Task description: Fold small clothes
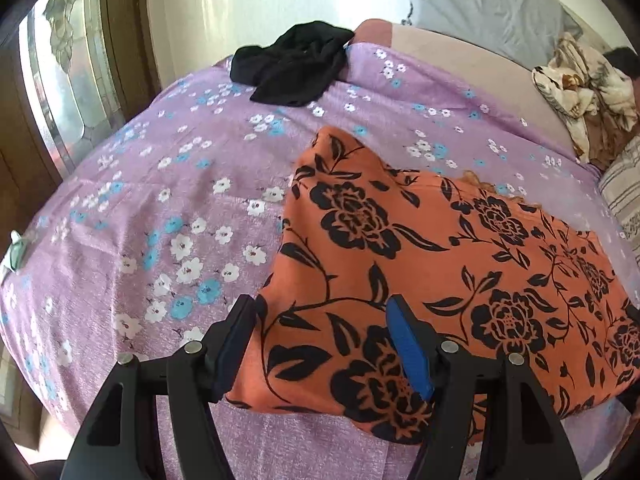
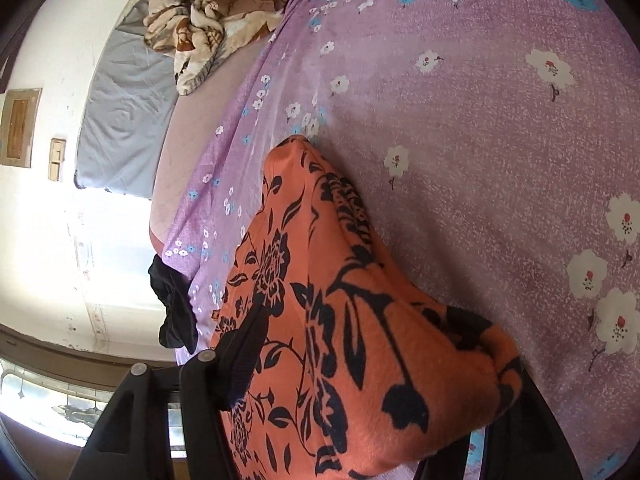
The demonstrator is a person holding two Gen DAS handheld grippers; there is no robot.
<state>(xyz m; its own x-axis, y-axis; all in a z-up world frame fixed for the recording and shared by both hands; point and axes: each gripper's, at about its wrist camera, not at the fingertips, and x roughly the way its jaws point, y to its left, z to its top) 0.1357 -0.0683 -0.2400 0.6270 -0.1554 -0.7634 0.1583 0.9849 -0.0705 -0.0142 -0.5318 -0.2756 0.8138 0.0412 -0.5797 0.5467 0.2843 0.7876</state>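
An orange garment with black flowers lies spread on the purple flowered bedsheet. My left gripper is open, its jaws wide apart astride the garment's near left corner, low over the cloth. In the right wrist view the same garment fills the space between my right gripper's fingers; the left finger shows, the right one is covered by cloth. The cloth bunches and lifts there, so the gripper seems shut on it. A black garment lies crumpled at the bed's far edge.
A rumpled beige patterned blanket and a striped pillow sit at the right of the bed. A grey mattress leans on the wall behind. A wooden door with glass stands at the left.
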